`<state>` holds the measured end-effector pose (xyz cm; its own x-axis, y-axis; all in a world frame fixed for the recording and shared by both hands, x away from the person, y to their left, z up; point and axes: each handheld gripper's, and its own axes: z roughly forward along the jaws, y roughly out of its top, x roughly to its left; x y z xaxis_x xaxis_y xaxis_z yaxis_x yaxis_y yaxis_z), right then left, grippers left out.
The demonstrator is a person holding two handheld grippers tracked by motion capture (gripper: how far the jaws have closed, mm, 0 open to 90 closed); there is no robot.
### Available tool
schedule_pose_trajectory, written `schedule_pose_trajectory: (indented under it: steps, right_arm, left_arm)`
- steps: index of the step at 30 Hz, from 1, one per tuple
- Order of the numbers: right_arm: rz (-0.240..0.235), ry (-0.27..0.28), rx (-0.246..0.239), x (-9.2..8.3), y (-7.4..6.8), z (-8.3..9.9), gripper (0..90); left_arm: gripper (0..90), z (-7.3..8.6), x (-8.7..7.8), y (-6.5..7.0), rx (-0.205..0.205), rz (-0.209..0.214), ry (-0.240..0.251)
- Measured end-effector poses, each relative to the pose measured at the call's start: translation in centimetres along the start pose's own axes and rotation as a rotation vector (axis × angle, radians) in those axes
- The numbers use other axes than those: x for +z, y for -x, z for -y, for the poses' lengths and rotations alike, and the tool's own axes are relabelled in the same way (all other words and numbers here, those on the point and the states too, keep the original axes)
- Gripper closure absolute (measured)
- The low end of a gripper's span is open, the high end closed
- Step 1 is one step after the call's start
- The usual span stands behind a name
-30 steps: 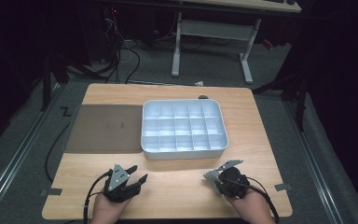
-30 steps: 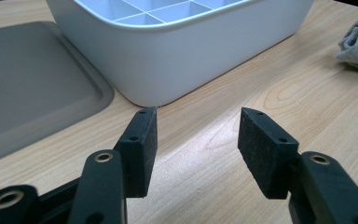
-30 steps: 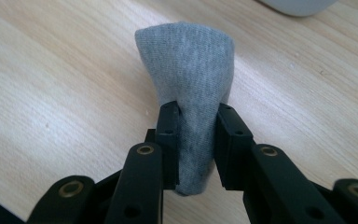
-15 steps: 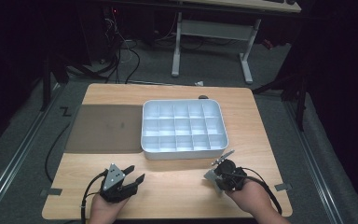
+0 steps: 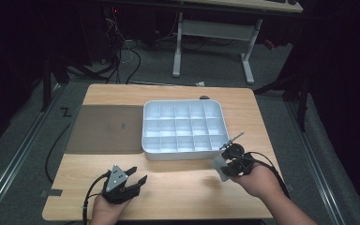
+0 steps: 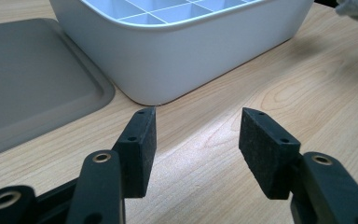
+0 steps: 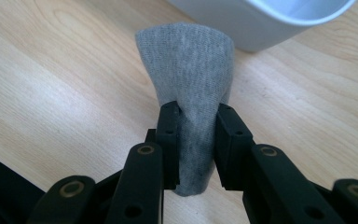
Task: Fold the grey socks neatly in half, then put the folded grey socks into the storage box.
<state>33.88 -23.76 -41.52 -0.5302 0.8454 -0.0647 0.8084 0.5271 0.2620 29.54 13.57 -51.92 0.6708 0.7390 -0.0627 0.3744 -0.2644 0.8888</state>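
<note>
A white divided tray (image 5: 183,152) with several empty compartments stands mid-table; its wall (image 6: 182,56) fills the top of the left gripper view. My right gripper (image 7: 196,116) is shut on a folded grey cloth (image 7: 191,70), held just above the wood near the tray's corner (image 7: 270,23). In the high view that cloth (image 5: 219,167) hangs by the tray's front right corner, in the right gripper (image 5: 226,165). My left gripper (image 5: 137,180) rests near the front edge, jaws open and empty, pointing at the tray from a short distance (image 6: 196,122).
A flat grey lid or mat (image 5: 105,129) lies left of the tray, touching its side (image 6: 32,88). A thin metal rod (image 5: 232,139) sticks out above the right gripper. Bare wood spans the front of the table (image 5: 183,187). Desk legs and cables stand beyond.
The right gripper with the cloth has lifted and moved toward the tray's front right corner. The left gripper has stayed near the front edge.
</note>
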Motion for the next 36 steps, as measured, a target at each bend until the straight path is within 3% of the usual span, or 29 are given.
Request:
schedule_pose_trajectory:
  steps: [9,14,25,36]
  right_arm:
    - [0.016,0.007,0.008,-2.2,1.2,-2.1,74.9]
    - [0.033,0.009,0.030,-3.0,2.5,-4.2,74.9]
    - [0.051,-0.017,0.050,-1.9,4.3,-8.0,74.9]
    - [0.042,-0.045,0.072,-0.2,5.0,-9.6,74.9]
  left_arm:
    - [47.4,0.0,0.0,0.1,-0.004,0.003,0.000]
    - [51.8,0.0,0.1,0.0,-0.014,-0.004,-0.013]
    - [51.2,0.0,0.0,-0.1,-0.020,0.000,-0.011]
    - [50.9,0.1,-0.1,-0.2,-0.027,0.005,-0.007]
